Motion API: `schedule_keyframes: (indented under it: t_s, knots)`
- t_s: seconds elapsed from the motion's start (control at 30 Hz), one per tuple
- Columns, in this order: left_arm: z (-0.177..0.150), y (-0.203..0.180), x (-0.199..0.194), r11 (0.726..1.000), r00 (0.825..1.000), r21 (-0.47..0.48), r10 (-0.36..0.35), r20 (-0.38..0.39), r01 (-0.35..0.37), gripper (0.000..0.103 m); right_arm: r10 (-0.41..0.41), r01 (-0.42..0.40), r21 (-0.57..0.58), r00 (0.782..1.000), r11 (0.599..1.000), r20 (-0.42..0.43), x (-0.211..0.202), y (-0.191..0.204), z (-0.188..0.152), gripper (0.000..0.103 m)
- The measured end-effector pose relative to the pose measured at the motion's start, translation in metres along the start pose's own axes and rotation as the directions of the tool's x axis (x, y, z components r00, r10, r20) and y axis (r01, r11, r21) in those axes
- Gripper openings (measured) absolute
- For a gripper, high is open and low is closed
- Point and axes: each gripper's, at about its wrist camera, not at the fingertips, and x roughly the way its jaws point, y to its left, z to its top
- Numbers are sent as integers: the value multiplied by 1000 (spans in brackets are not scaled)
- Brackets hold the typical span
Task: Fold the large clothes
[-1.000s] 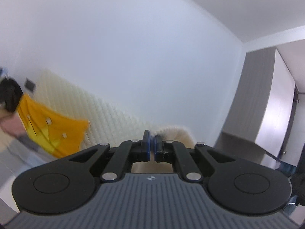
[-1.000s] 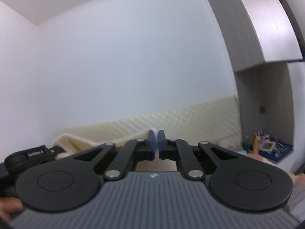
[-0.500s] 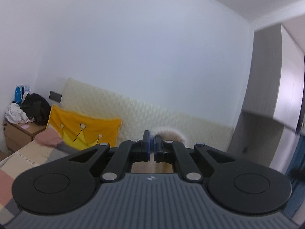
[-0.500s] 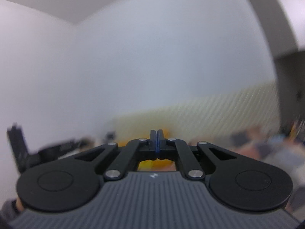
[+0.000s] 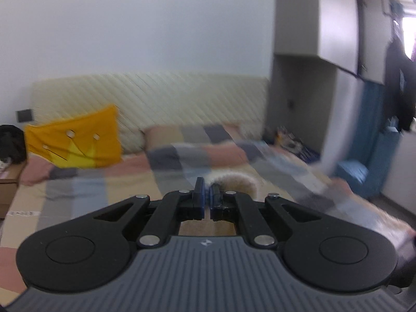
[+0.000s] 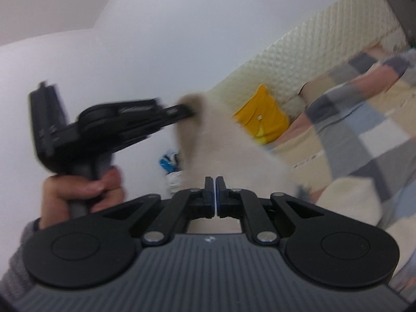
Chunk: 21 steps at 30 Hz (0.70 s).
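A cream fuzzy garment (image 6: 221, 140) hangs stretched between my two grippers above the bed. My left gripper (image 5: 207, 191) is shut on its edge, a fluffy fold (image 5: 235, 182) bulging right of the fingers. In the right wrist view the left gripper (image 6: 187, 113) shows at upper left, held in a hand, pinching the garment's corner. My right gripper (image 6: 215, 189) is shut on the garment's other edge. More cream fabric (image 6: 348, 200) lies low on the right.
A bed with a checked quilt (image 5: 208, 153) lies ahead, with a yellow crown pillow (image 5: 78, 143) against a cream quilted headboard (image 5: 169, 98). A grey wardrobe (image 5: 312, 26) stands right, and a wooden nightstand (image 5: 7, 195) left.
Both grippers have tilted down from facing the wall towards the bed. The right gripper has swung left, bringing the left gripper and the held garment into its view. Both stay shut.
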Motion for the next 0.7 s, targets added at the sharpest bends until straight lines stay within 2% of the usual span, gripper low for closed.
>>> schedule_keyframes:
  t_s: [0.03,0.07,0.1,0.13,0.17,0.3,0.37,0.57,0.7]
  knots:
    - [-3,-3,1,1000,1000,4,-14,-20,14,4,-15,15,-5,1000,1000,-4,-1,7,-7,11]
    - [-3,-1,7,1000,999,7,-25,-36,25,4,-31,31,-8,1000,999,-4,-5,15,-16,28]
    - [-3,-2,7,999,998,12,-35,-52,36,4,-46,46,4,999,999,4,-4,16,-19,57]
    - [-3,-6,6,999,997,14,-41,-64,42,4,-58,58,24,998,998,16,-4,14,-21,67]
    - [-3,-6,4,999,996,15,-46,-73,47,4,-65,63,47,998,997,27,-9,13,-24,73]
    - [-4,-19,-4,998,994,24,-58,-98,60,4,-129,126,148,992,981,9,8,0,-21,73]
    - [-2,-26,-6,998,993,34,-54,-109,58,4,-158,156,184,987,970,-5,-3,9,-26,73]
    - [-3,-34,-12,997,991,30,-64,-115,68,4,-241,247,205,969,947,-55,19,9,-33,74]
    - [0,-30,-14,998,993,-13,-58,-104,57,4,-276,291,219,956,931,-96,26,7,-44,74]
